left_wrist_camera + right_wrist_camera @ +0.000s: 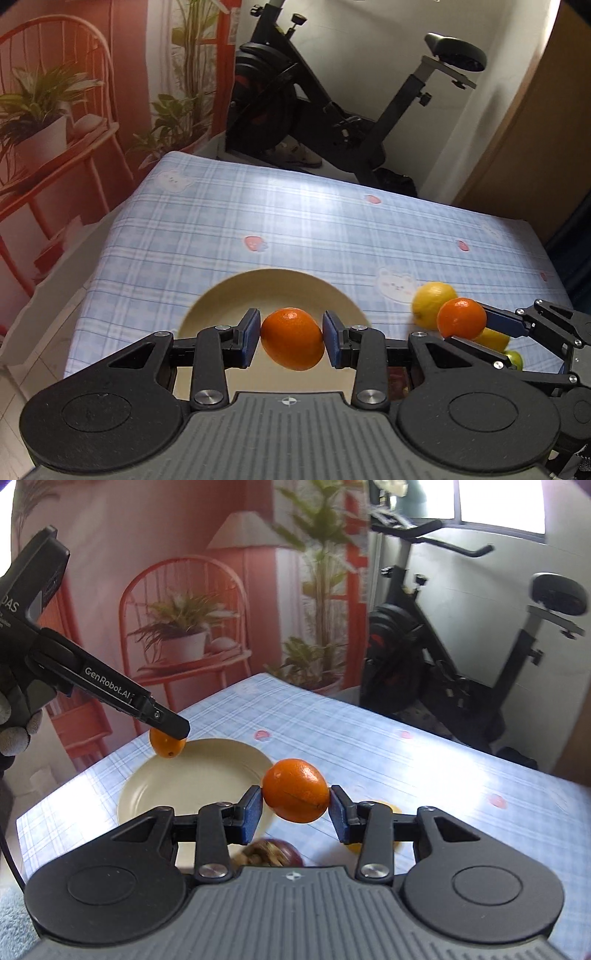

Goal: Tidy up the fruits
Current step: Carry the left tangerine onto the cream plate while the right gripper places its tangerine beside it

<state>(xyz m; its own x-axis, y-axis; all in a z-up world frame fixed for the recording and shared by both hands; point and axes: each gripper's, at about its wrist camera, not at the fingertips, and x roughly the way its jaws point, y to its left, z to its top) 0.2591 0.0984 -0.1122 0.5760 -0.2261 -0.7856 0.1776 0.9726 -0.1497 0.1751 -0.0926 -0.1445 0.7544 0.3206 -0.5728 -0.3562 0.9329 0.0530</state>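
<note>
My left gripper (291, 338) is shut on an orange (292, 339), held in the air over the near rim of the cream plate (273, 288). My right gripper (296, 810) is shut on a second orange (296, 790), above the tablecloth just right of the plate (195, 779). In the right wrist view the left gripper (168, 734) comes in from the left with its orange (167, 745) over the plate's far rim. In the left wrist view the right gripper's orange (461, 318) hangs in front of a lemon (432, 301).
A blue checked tablecloth (295, 221) covers the table. More yellow fruit (493, 339) and a green one (515, 358) lie at the right. A dark purple fruit (271, 853) sits just below my right fingers. An exercise bike (332, 103) stands behind the table.
</note>
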